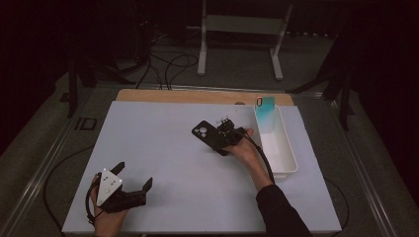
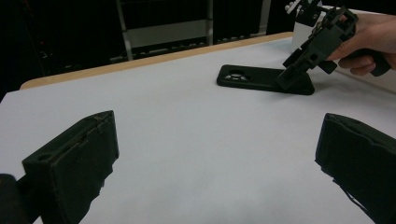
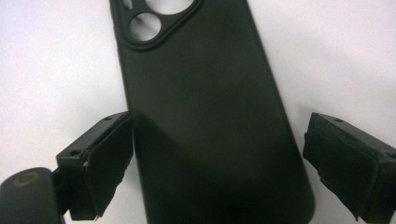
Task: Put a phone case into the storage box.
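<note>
A black phone case [image 1: 207, 135] lies flat on the pale, smooth worktop [image 1: 163, 148], back side up. It is a matte, rounded-cornered slab with round camera cut-outs at its far end. It sits just beside the long white plastic bin [image 1: 289, 155], on that bin's inner side.

The right tongs [image 1: 223, 139] tilt down over the near end of the case, held by a hand [image 1: 247, 148] in a dark sleeve. In the right gripper view the two black jaws stand wide, one on each side of the case; the one at the left of that view is close against the case's edge, the other apart from it. Their pads [image 3: 343, 158] look rough and frayed at the edges.

The left tongs [image 1: 133, 180] are well apart from the case, toward the near left of the worktop, with jaws spread wide and nothing between them. A grey three-cornered plate [image 1: 108, 185] sits on top.

A translucent teal card [image 1: 266, 111] leans upright in the far end of the bin.
</note>
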A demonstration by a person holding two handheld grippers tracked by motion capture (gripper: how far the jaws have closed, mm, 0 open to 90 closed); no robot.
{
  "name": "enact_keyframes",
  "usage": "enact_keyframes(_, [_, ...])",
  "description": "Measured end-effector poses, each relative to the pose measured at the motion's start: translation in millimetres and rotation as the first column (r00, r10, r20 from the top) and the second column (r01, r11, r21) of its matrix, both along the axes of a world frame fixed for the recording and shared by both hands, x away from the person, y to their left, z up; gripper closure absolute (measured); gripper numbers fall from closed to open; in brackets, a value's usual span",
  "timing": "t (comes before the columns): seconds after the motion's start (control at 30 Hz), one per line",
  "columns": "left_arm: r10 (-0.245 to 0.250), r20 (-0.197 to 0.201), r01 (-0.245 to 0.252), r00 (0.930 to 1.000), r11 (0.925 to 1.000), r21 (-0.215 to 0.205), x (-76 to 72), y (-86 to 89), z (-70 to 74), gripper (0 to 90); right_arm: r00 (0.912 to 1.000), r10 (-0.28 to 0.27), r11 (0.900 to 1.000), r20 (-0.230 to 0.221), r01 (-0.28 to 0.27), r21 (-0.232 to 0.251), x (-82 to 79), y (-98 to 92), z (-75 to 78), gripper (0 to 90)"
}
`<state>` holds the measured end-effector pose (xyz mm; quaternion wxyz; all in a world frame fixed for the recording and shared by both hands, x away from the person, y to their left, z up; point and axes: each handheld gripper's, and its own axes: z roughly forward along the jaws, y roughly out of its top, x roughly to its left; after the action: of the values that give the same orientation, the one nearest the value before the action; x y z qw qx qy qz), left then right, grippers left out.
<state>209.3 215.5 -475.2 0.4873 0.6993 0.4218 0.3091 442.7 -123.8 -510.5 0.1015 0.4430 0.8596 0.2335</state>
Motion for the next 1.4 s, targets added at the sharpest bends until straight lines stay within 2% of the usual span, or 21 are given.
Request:
enact_keyframes(0.13, [-0.001,0.0,0.001,1.0,1.0,0.001,-0.2,-0.5,0.2,0.0,0.9993,0.025,1.0,-0.03,-0.025,-0.013,-3.6,3.2,-1.3,9.3])
enact_keyframes(0.17, [0.0,0.0,0.0,1.0,1.0,0.001,-0.1,-0.7,0.2,0.0,0.9987,0.04,0.998,-0.032,-0.042,-0.041,-6.4,6.3,-2.5,10.0])
enact_keyframes(0.23, [0.0,0.0,0.0,1.0,1.0,0.001,-0.1,-1.0,0.1,0.0,0.9983,0.051,0.997,-0.028,-0.053,-0.054,-8.0,7.8,-2.8,10.1])
enact_keyframes(0.6, [-0.001,-0.003,0.001,1.0,1.0,0.002,0.0,-1.1,0.3,0.0,0.9966,0.054,0.995,-0.062,-0.059,-0.082,-12.1,12.5,0.3,14.2])
enact_keyframes(0.73, [-0.004,-0.007,0.004,1.0,1.0,0.006,0.7,-1.4,-0.3,0.0,0.9971,0.04,0.997,-0.064,-0.044,-0.065,-15.0,11.8,1.0,14.5])
enact_keyframes(0.9, [-0.008,-0.024,0.009,0.9997,0.9999,0.012,1.8,-2.3,-1.0,0.0,0.9976,0.042,0.999,-0.055,-0.042,0.004,-20.2,9.5,6.8,14.7])
enact_keyframes(1.17, [-0.007,-0.026,0.007,0.9996,0.9999,-0.008,2.3,-2.0,0.2,0.0,0.9989,0.046,0.997,0.013,-0.047,0.065,-33.6,0.9,29.0,14.9])
enact_keyframes(1.3, [-0.025,-0.032,0.025,0.9992,0.9995,-0.02,2.8,-5.0,4.6,0.0,0.9978,0.052,0.993,0.042,-0.056,0.105,-42.2,-5.7,39.9,14.8])
enact_keyframes(1.4, [-0.031,-0.03,0.03,0.9991,0.9991,-0.029,3.2,-6.7,7.5,0.0,0.9963,0.057,0.991,0.063,-0.064,0.116,-46.9,-9.1,43.7,14.8])
